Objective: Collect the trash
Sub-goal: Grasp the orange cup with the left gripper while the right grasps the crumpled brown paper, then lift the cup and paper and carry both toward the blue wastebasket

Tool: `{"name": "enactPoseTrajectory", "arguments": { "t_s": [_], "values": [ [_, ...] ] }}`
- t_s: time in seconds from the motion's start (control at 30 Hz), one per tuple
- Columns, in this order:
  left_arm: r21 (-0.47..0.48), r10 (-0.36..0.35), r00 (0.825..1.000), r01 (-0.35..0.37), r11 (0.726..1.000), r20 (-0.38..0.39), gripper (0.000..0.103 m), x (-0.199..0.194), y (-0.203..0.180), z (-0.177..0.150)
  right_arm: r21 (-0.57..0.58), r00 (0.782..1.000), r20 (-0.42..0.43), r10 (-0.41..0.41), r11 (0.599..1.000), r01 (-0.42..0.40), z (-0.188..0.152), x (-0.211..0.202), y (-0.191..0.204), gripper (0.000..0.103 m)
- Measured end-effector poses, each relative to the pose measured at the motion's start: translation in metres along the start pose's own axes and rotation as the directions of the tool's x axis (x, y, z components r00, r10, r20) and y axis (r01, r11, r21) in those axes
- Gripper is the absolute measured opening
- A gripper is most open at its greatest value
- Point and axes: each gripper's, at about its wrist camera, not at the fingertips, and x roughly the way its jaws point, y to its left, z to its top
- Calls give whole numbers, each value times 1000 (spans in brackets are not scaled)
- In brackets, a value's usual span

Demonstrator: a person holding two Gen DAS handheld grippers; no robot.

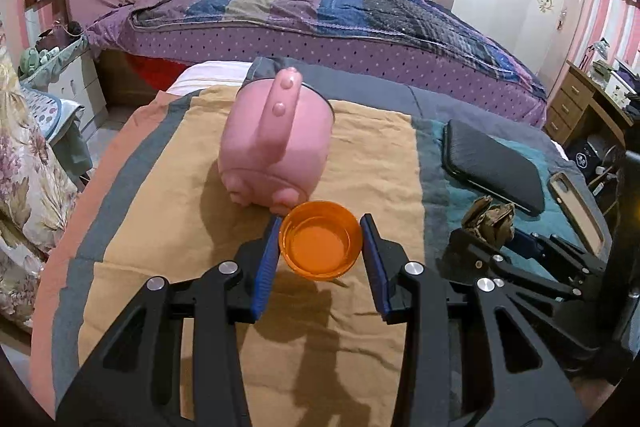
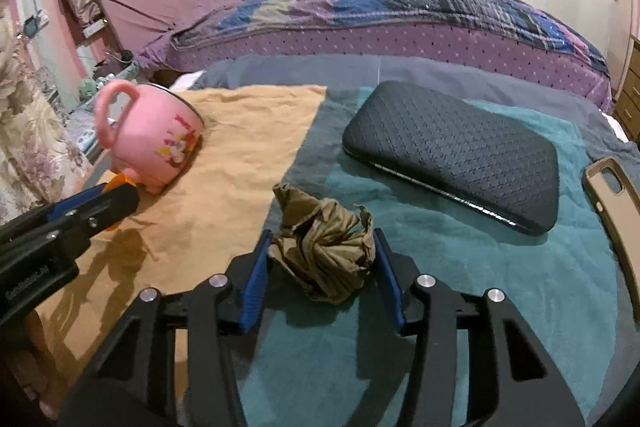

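Orange cap point(image 1: 321, 240) between left tongs point(image 1: 321, 223) | brown wad point(image 2: 326, 249) seemingly clamped, right tongs point(image 2: 320, 243)

Glossy orange plastic cap point(image 1: 321, 240), crumpled matt brown paper point(image 2: 326, 247) — fuzzy teal cloth point(image 2: 500, 287)

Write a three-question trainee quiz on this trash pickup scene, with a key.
1. True or false: the left gripper brackets a round orange plastic cap.
2. What sits between the right gripper fingers? A) crumpled brown paper wad B) black quilted case C) pink handled mug
3. Fill in: the mug lies tipped on the ____ cloth.

Key: 1 true; 2 A; 3 tan.
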Motion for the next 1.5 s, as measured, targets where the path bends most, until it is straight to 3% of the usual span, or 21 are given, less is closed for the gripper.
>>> {"name": "enactPoseTrajectory", "arguments": {
  "t_s": [0.2, 0.43, 0.73, 0.97, 1.5],
  "values": [
    [-11, -21, 999, 21, 1000, 25, 39, -18, -6, -5, -25, 998, 59, 33, 999, -31, -11, -40, -1, 48],
    [49, -63, 995, 59, 997, 75, 39, -58, -37, -21, 8, 992, 124, 38, 999, -39, -24, -98, -16, 48],
    [100, -104, 988, 93, 991, 113, 39, -110, -70, -61, 29, 978, 209, 22, 999, -29, -53, -180, -27, 48],
    [84, -149, 978, 137, 987, 149, 39, -137, -82, -71, 15, 963, 269, 7, 1000, -11, -71, -233, -42, 48],
    [129, -201, 966, 181, 975, 164, 39, -136, -133, -69, 57, 945, 319, -73, 997, 58, -81, -279, -102, 48]
  ]
}}
